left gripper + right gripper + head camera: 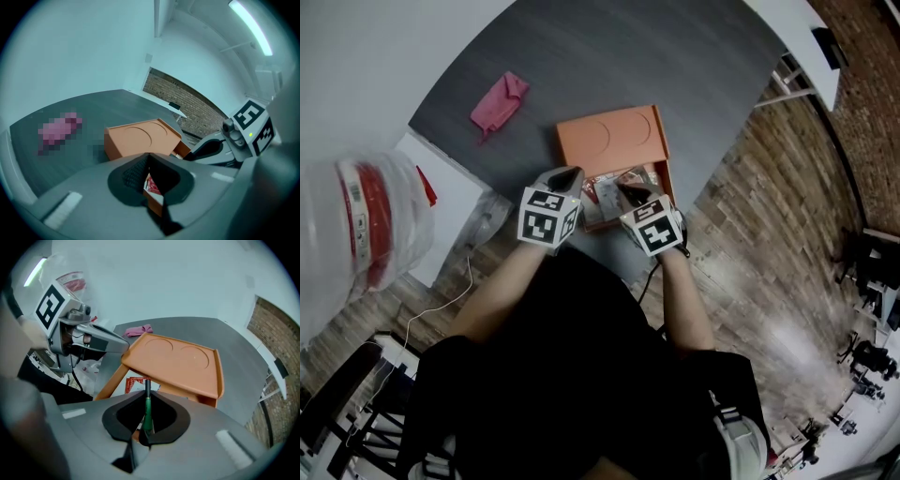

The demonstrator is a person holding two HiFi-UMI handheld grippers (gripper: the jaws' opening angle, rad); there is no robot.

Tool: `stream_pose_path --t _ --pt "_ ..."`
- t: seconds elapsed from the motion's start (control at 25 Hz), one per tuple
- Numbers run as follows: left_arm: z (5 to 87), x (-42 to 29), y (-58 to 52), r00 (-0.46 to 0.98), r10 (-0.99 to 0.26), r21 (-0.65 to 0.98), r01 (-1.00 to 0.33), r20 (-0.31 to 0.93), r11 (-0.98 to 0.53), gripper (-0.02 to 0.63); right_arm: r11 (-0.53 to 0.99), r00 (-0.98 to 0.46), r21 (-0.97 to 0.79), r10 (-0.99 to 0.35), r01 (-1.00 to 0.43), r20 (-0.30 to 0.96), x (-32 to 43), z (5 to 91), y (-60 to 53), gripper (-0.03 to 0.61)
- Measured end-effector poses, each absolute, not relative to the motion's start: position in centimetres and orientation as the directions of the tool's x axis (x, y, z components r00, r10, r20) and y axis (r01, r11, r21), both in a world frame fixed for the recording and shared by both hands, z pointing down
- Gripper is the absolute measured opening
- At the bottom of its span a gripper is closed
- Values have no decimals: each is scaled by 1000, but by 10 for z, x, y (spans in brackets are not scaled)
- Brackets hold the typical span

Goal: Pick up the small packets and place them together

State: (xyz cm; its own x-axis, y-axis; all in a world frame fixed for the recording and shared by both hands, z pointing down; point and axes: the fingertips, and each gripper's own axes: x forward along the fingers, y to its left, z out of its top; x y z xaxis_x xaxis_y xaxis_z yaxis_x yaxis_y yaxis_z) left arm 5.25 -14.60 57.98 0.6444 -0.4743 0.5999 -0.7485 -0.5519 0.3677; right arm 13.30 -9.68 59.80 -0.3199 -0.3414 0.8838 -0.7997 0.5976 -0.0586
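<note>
The right tool (146, 394), low in frame, grasps a thin green packet (148, 416) over the orange box (178, 357) at centre, left tool (149, 157) clenched alongside; a pick-up seems underway, next needing a lift toward the other packets (135, 383).

Packets (602, 191) in the box (609, 136) lie mostly hidden behind the left gripper (571, 174) and right gripper (624, 191). The right gripper's green packet (147, 413) shows edge-on only, its face unseen.

The tray (609, 136) is orange, the cloth (499, 103) pink, a packet (148, 411) green.
</note>
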Motion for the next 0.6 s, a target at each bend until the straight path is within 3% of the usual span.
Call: stream_pose_path --t 0.6 --pt "550 33 -163 601 -580 340 -795 550 -502 0 749 -366 161 -485 -643 795 102 529 -155 17"
